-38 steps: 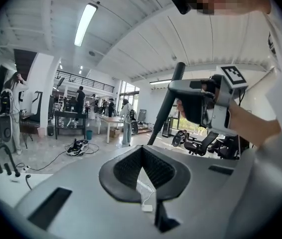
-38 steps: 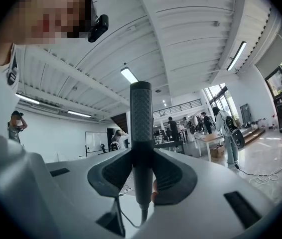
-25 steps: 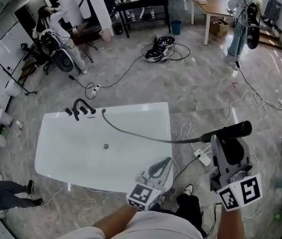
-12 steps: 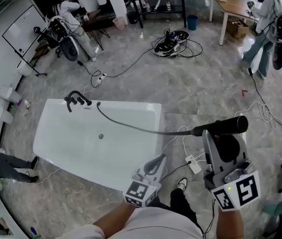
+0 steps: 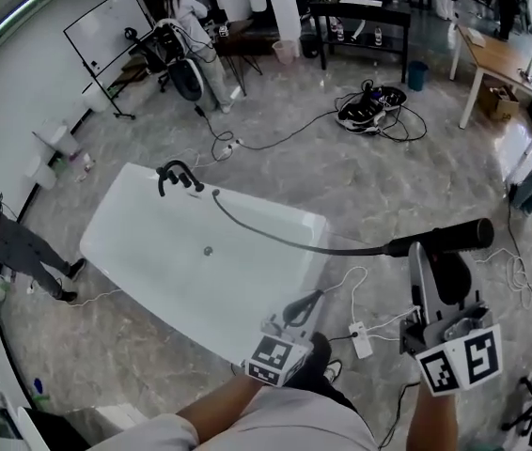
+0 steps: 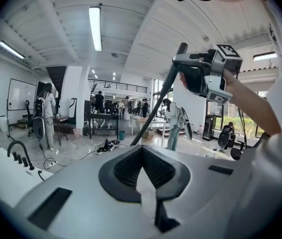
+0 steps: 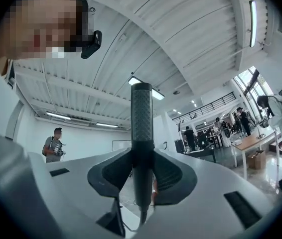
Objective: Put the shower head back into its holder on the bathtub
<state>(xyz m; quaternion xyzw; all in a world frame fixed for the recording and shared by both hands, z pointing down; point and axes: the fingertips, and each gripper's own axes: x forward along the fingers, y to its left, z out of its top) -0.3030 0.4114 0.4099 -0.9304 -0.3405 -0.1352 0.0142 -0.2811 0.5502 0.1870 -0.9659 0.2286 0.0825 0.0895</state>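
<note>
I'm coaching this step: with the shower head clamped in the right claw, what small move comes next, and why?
Probably swing the right claw with the shower head toward the dark tap fittings at the far end of the bathtub: the head is held well outside the tub, its hose stretched across the rim.

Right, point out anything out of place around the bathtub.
The shower head is off the bathtub: the right gripper is shut on it beyond the tub's edge, and its hose runs stretched across the rim from the faucet end. Loose cables also sprawl over the floor.
</note>
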